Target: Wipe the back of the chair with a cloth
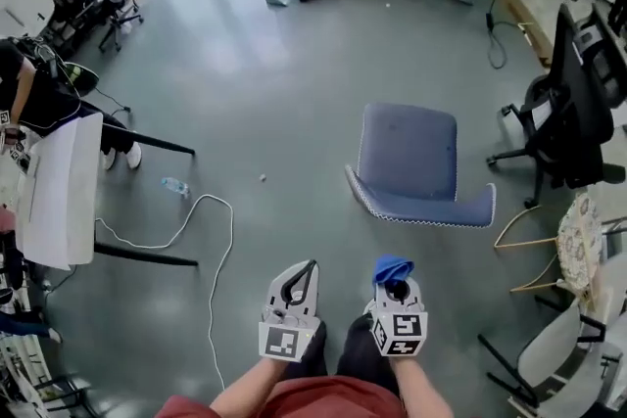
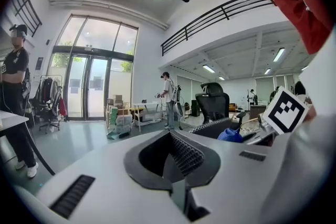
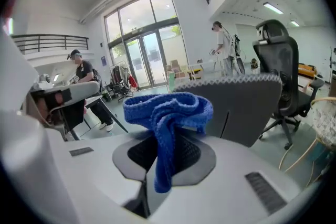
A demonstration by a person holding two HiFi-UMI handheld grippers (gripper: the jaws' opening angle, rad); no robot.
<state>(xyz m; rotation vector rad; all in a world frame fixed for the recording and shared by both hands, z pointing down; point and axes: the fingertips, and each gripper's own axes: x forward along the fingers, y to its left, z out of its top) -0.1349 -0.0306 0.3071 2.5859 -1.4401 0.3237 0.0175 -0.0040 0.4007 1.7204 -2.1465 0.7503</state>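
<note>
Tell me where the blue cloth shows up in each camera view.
Head view: blue cloth at bottom centre, in the right gripper.
Left gripper view: cloth is a small lump right of centre.
Right gripper view: cloth at dead centre, clamped between the jaws.
Shared landmark: black office chair.

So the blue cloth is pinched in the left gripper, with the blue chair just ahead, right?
No: the blue cloth is pinched in the right gripper, as the right gripper view shows; the left gripper is shut on nothing. The blue chair is just ahead.
</note>
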